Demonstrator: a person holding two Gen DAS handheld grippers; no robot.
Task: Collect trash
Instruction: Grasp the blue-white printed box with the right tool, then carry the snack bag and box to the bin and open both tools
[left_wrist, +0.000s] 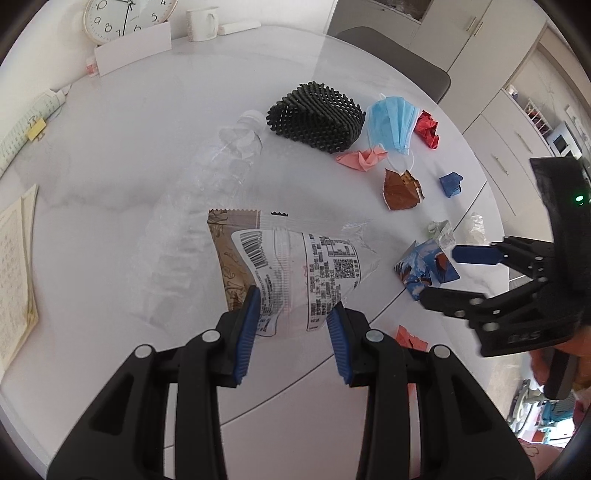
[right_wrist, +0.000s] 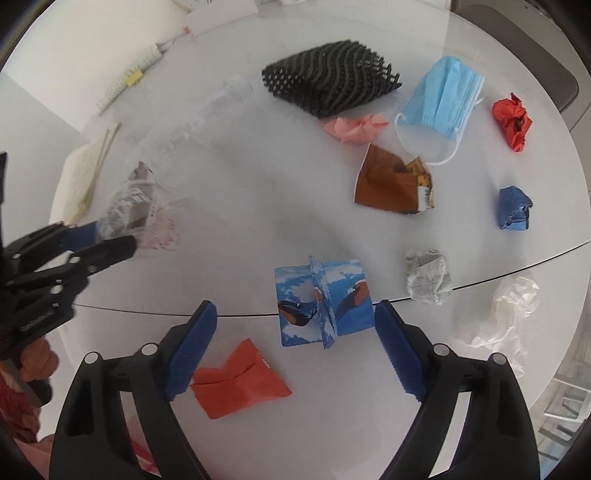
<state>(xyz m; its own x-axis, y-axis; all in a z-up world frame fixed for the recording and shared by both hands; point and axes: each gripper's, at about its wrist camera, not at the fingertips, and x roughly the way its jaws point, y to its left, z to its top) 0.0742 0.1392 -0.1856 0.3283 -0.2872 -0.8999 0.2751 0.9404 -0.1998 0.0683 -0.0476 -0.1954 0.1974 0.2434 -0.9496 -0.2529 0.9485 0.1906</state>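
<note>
Gripping a clear printed snack wrapper (left_wrist: 295, 273) by its lower edge, the left gripper (left_wrist: 293, 328) holds it lifted above the white table (left_wrist: 110, 147), jaws narrowed onto the plastic, apparently to carry it off as trash. To its right, the right gripper (right_wrist: 295, 347) points down at a blue patterned wrapper (right_wrist: 321, 306) lying flat near the table's seam; its jaws stand wide on either side, not touching, probably lined up to pinch it next. An orange wrapper (right_wrist: 240, 380) lies just beside its left finger. Farther right, a crumpled grey paper ball (right_wrist: 428, 277) and a clear plastic scrap (right_wrist: 506, 314) wait uncollected.
</note>
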